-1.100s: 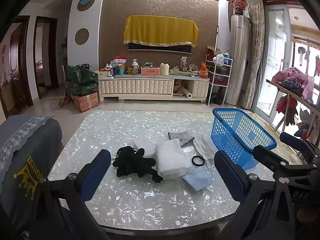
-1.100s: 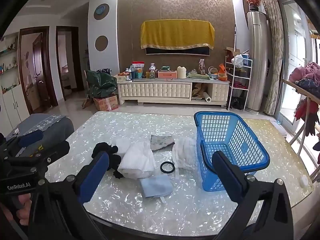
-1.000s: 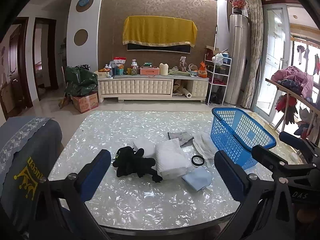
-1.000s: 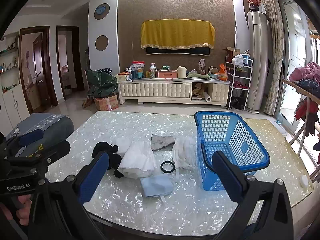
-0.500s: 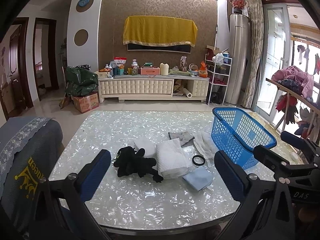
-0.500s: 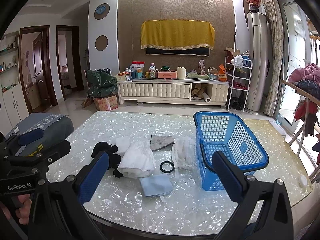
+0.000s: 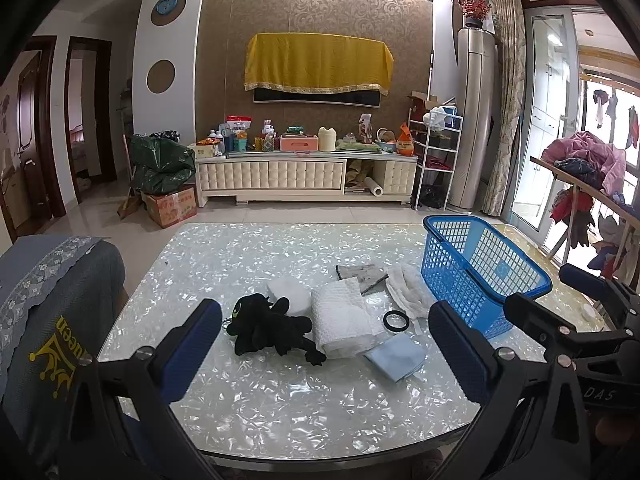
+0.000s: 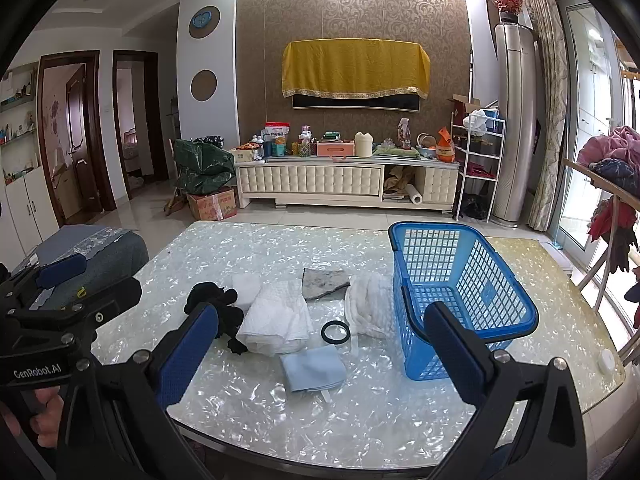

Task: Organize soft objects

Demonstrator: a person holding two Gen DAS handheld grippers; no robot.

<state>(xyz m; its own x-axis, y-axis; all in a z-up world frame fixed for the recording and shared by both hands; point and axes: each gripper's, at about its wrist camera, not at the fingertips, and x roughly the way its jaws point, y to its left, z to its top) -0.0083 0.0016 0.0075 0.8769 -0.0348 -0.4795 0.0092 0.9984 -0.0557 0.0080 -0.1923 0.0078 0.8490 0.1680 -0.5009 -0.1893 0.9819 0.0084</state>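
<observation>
A black plush toy [image 7: 272,330] lies on the pearly table [image 7: 248,400], left of a folded white towel [image 7: 344,322]. A white cloth [image 7: 408,290], a grey cloth [image 7: 362,272], a white pad [image 7: 290,292], a pale blue cloth [image 7: 396,356] and a black ring [image 7: 396,321] lie around it. A blue mesh basket [image 7: 476,272] stands at the right. My left gripper [image 7: 326,350] is open and empty above the near edge. My right gripper [image 8: 320,356] is open and empty too. In the right wrist view the toy [image 8: 214,304], towel [image 8: 276,322], blue cloth [image 8: 314,368] and basket [image 8: 460,296] show.
A grey covered chair [image 7: 52,320] stands at the table's left. A clothes rack [image 7: 588,184] stands at the right. A small white cap [image 8: 607,359] lies near the table's right edge. A TV cabinet [image 7: 308,176] lines the far wall.
Both grippers have barely moved; the left view has shifted very slightly. Nothing on the table has moved.
</observation>
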